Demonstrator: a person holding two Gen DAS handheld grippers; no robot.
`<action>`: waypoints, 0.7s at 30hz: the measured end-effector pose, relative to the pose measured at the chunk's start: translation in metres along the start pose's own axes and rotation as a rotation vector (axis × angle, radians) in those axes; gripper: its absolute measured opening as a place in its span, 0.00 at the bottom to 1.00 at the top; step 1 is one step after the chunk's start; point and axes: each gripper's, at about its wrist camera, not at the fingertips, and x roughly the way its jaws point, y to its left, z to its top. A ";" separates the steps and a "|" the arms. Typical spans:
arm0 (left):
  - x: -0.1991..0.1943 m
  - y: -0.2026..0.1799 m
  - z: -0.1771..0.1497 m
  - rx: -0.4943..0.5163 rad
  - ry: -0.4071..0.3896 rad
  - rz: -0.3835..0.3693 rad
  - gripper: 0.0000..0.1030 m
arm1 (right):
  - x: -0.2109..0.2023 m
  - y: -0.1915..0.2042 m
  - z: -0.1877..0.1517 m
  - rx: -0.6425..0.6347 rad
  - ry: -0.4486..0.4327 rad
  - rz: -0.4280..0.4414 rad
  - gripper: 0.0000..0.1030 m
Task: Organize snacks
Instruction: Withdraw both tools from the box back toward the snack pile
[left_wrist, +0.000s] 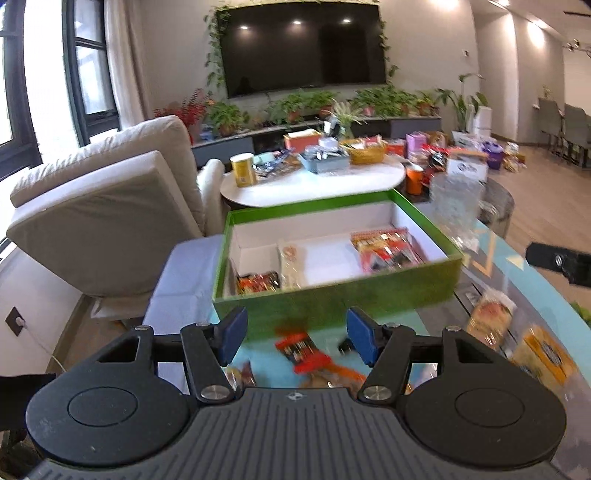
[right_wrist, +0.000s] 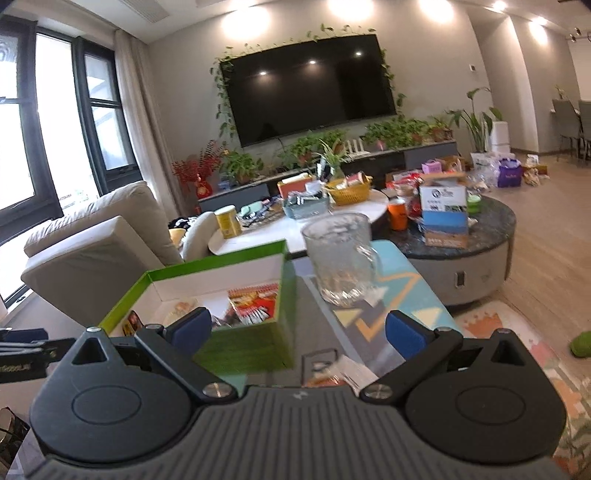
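Note:
A green box (left_wrist: 332, 299) with a white inside stands on the glass table (left_wrist: 517, 295). It holds a red snack pack (left_wrist: 388, 249), a pale pack (left_wrist: 291, 262) and a dark orange pack (left_wrist: 258, 282). My left gripper (left_wrist: 295, 334) is open and empty, above a red-orange snack packet (left_wrist: 301, 350) lying in front of the box. Yellow packs (left_wrist: 543, 354) lie to the right. My right gripper (right_wrist: 299, 330) is open and empty, just right of the box (right_wrist: 240, 343), over a small white packet (right_wrist: 340, 373).
A clear glass mug (right_wrist: 340, 254) stands behind the box's right corner. A beige armchair (left_wrist: 103, 218) is to the left. Round coffee tables (right_wrist: 476, 229) full of snacks, baskets and boxes stand behind. The other gripper (left_wrist: 561, 262) shows at the right edge.

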 end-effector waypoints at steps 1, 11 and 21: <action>-0.002 -0.002 -0.003 0.009 0.006 -0.009 0.55 | -0.001 -0.003 -0.002 0.006 0.004 -0.002 0.59; -0.019 -0.017 -0.029 0.078 0.056 -0.061 0.55 | -0.013 -0.021 -0.021 0.023 0.044 -0.010 0.59; -0.012 0.014 -0.031 -0.031 0.104 0.016 0.55 | -0.017 -0.033 -0.031 0.042 0.071 -0.006 0.59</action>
